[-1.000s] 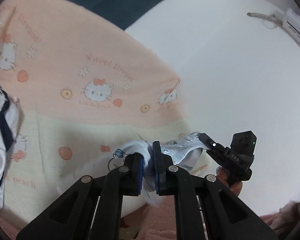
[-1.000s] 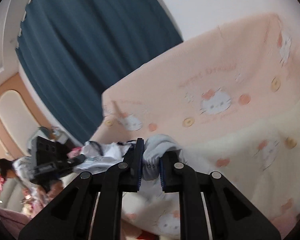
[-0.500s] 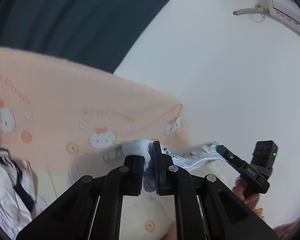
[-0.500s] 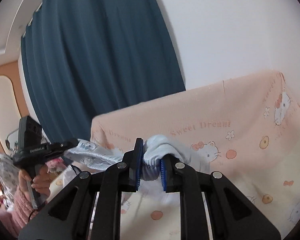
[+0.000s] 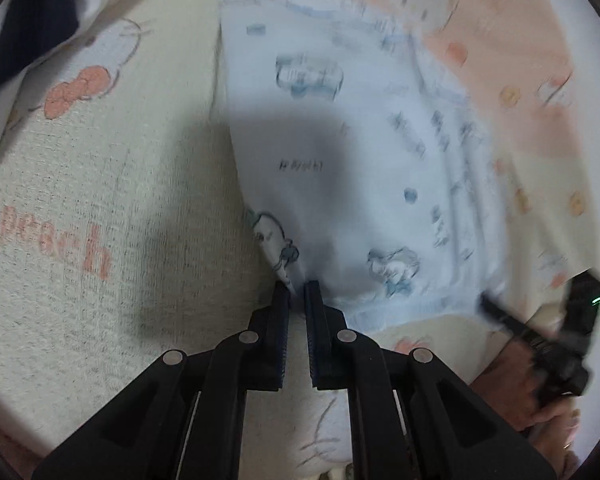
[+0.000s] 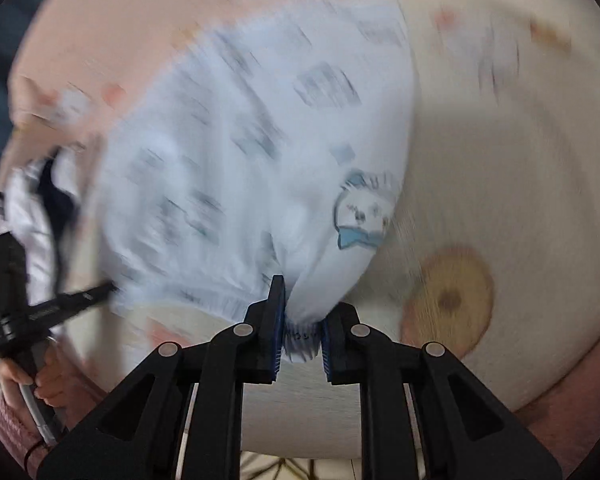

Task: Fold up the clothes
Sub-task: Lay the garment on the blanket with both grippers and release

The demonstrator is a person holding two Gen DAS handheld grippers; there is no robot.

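Where garment (image 5: 340, 168) hung stretched in air half second ago, now spread flat on blanket (image 5: 100, 184). Left gripper (image 5: 297, 300) pinches near-left corner, nearly closed; right gripper (image 6: 300, 320) clamps bunched waistband. Flattened, ready for first fold.

The pale blue printed garment (image 5: 340, 152) looks like thin soft cotton knit, matt, with a ribbed band at the edge that shows up in the right wrist view (image 6: 300, 340). The blanket (image 5: 100, 200) under it is a coarser woven cloth, kinda gauzy with a visible grid texture, matt cream and peach with cartoon prints. Both grippers, left (image 5: 297, 292) and right (image 6: 300, 312), are matt black plastic with small shiny metal pins, and the blue pads (image 6: 278, 332) look like ridged rubber. A white garment (image 6: 32, 208) with dark trim looks like smooth cloth
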